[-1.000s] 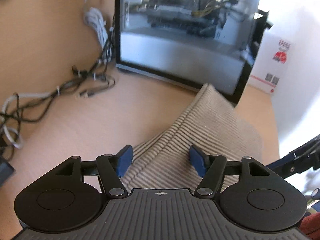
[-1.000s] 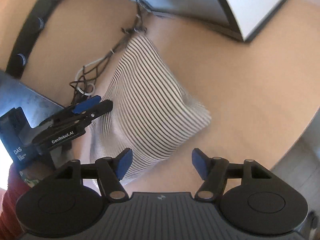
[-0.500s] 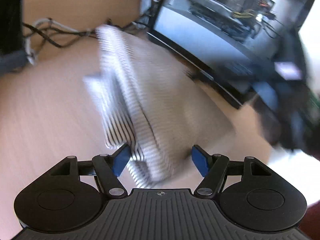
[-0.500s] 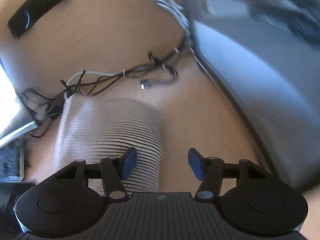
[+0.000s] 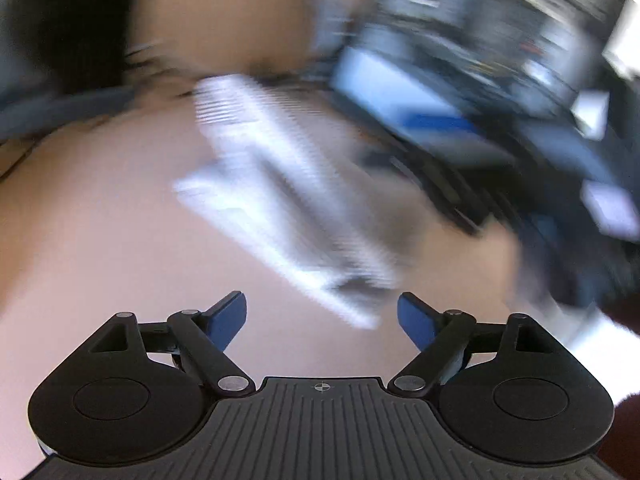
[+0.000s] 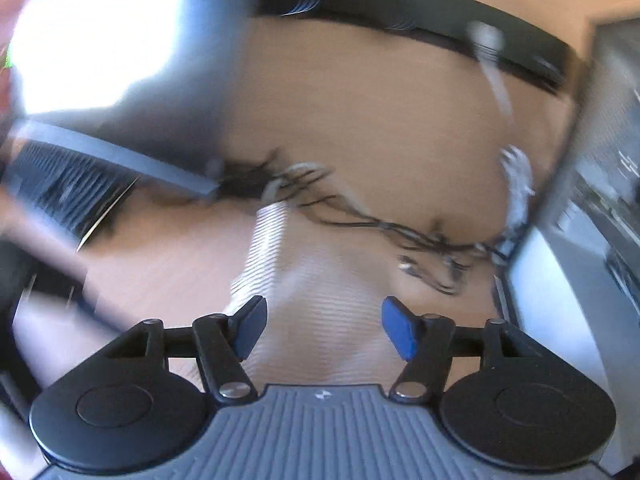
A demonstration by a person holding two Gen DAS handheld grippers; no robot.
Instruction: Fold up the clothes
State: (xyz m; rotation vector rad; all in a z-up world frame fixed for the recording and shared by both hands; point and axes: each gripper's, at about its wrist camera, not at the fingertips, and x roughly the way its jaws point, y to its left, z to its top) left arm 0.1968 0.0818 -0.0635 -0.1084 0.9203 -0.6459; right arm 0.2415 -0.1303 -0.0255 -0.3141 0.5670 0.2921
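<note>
A folded striped garment (image 5: 280, 200), white with thin dark stripes, lies on the wooden table (image 5: 100, 220); both views are motion-blurred. My left gripper (image 5: 322, 316) is open and empty, hovering in front of the garment's near end without touching it. In the right wrist view the same garment (image 6: 320, 300) lies right ahead and runs under my right gripper (image 6: 324, 326), which is open with the cloth between and below its blue pads (image 6: 398, 330). Whether the pads touch the cloth cannot be told.
A dark glass-sided computer case (image 5: 480, 100) stands behind the garment on the right. A tangle of black and white cables (image 6: 380, 224) lies on the table past the garment. A dark bar (image 6: 420, 8) runs along the far edge. A bright window (image 6: 92, 40) is at upper left.
Both cameras swung quickly. The left gripper pulled back off the garment, which now lies farther ahead. The right gripper turned toward the garment and cables. Both stayed open.
</note>
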